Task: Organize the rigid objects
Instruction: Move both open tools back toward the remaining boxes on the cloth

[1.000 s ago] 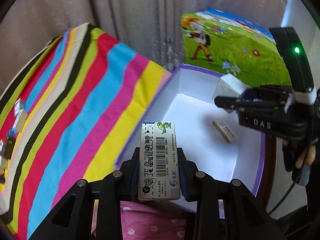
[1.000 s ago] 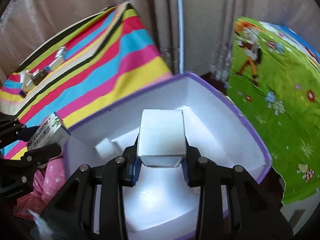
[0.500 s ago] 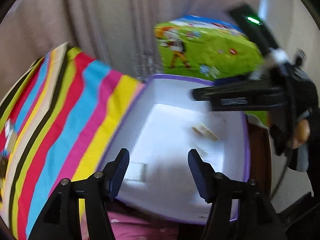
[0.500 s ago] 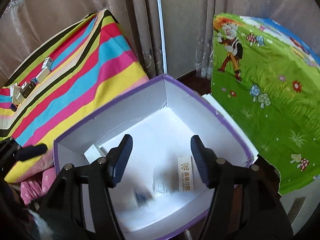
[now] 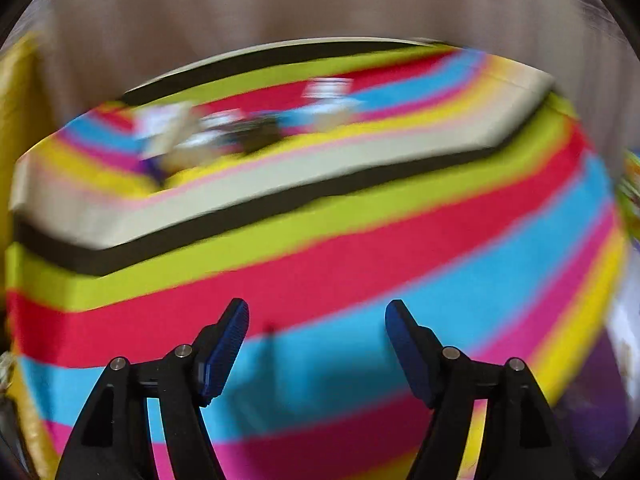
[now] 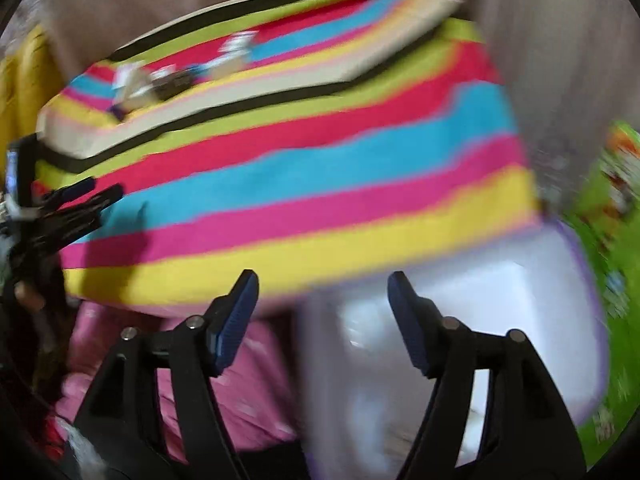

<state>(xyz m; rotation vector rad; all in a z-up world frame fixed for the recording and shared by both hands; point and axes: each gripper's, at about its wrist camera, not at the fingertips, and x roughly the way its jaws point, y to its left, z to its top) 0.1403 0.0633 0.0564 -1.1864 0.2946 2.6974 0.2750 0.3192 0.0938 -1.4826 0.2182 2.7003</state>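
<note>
While both views smear with blur, left gripper tilted downward over the striped cloth, blue-padded fingers spread and still parting, nothing between them, only red and cyan bands showing through the gap. Seen also from the right wrist view at far left edge, as a dark shape held just above the cloth, with part of a hand below it (detail lost to blur). Right gripper likewise angled down, jaws opening, empty; one pad over pink dotted fabric, the other over the near wall of the white box. Box purple-rimmed, standing just beside the draped edge of the cloth, at lower right of the right wrist view; contents too blurred to make out. Small rigid objects lying in a loose cluster on the far, upper part of the cloth, well apart from both grippers; same cluster visible in the right wrist view, individual pieces not distinguishable. Green cartoon-print sheet at right of the box. Beige curtain behind the table. Yellow fabric at far left.
</note>
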